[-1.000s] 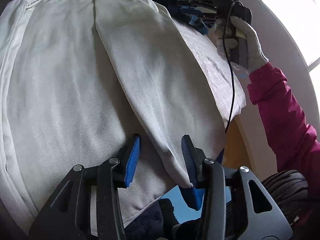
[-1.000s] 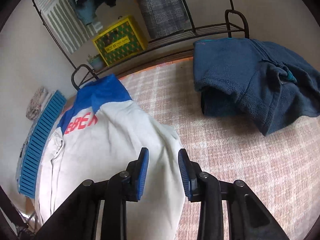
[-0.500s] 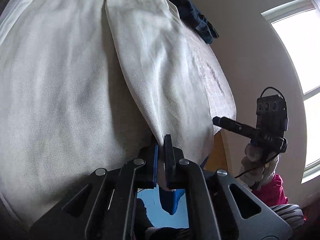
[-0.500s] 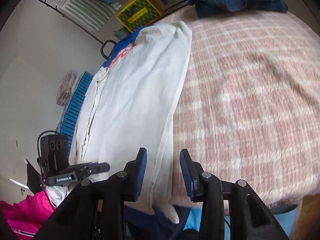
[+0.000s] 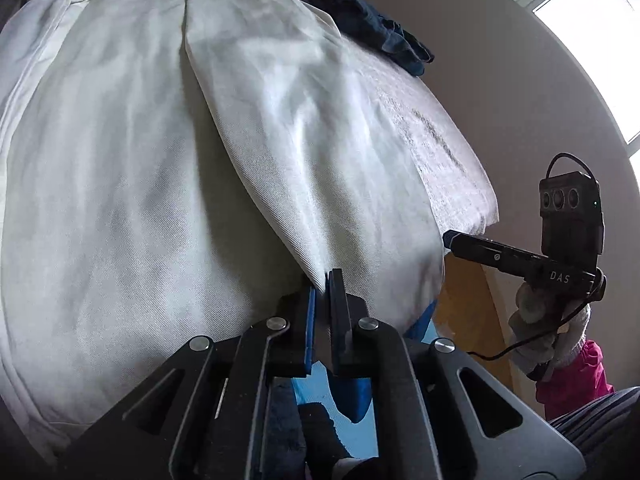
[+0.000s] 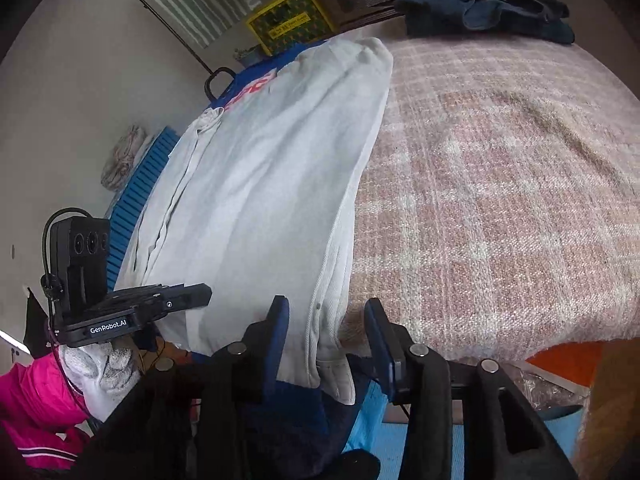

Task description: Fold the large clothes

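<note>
White garment lies lengthwise on pink plaid blanket. Left gripper pinched onto its near fold. Right gripper spread wide, straddling the hem edge, apparently not touching.

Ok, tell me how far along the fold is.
Early. Done: the white garment lies lengthwise on the bed, one long side flap already folded over the middle. In hand: the left gripper is shut on the garment's near end; the right gripper is open, straddling the near right edge. Left: grip that edge and fold the length up. The blue garment is unfolded.
</note>
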`<state>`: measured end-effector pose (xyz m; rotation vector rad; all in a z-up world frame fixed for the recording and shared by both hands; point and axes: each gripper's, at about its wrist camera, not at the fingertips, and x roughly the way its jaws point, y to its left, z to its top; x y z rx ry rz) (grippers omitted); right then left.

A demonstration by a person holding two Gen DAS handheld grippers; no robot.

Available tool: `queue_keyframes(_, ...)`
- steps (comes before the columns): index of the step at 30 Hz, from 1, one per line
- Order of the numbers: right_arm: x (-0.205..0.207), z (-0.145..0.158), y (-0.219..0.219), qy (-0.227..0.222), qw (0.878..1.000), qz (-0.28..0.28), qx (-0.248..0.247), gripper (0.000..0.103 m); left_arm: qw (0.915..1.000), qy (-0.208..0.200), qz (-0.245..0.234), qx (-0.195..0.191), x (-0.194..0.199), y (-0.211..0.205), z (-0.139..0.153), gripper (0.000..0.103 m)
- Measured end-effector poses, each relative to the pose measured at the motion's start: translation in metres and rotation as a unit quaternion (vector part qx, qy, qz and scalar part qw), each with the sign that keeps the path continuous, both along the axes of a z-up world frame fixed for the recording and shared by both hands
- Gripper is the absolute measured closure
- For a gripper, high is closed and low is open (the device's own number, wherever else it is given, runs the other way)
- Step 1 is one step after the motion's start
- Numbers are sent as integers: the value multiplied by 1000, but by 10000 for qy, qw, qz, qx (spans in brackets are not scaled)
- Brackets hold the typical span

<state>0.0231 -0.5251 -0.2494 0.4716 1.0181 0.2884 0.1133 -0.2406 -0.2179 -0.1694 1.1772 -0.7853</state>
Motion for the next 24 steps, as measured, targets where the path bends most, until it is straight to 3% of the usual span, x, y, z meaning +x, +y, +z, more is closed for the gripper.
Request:
queue_keyframes(4, -27, -8, -6, -128, 9989, 226, 379, 55, 10000, -77, -38, -12, -5, 17, 5, 98)
queue_keyframes(7, -33, -23, -8, -84, 9986, 187, 495, 42, 10000, -32, -62, -15, -4, 20, 6, 98)
queue_keyframes(11, -22, -34, -15, -96, 9967, 56, 804, 42, 9999, -75, -88, -15, -4, 15, 10, 98)
queue_keyframes(16, -10, -33, -1, 119, 9931, 582, 1008, 45, 9995, -228, -195, -96, -10, 15, 21, 98)
queue_keyframes(21, -22, -2, -1, -382, 9830, 984, 1502, 54, 9983, -550, -75, -146, -12, 28, 37, 98)
queue_keyframes(24, -17, -1, -2, -451, 9877, 879, 1211, 54, 9978, -645, 8, -131, -3, 29, 38, 98)
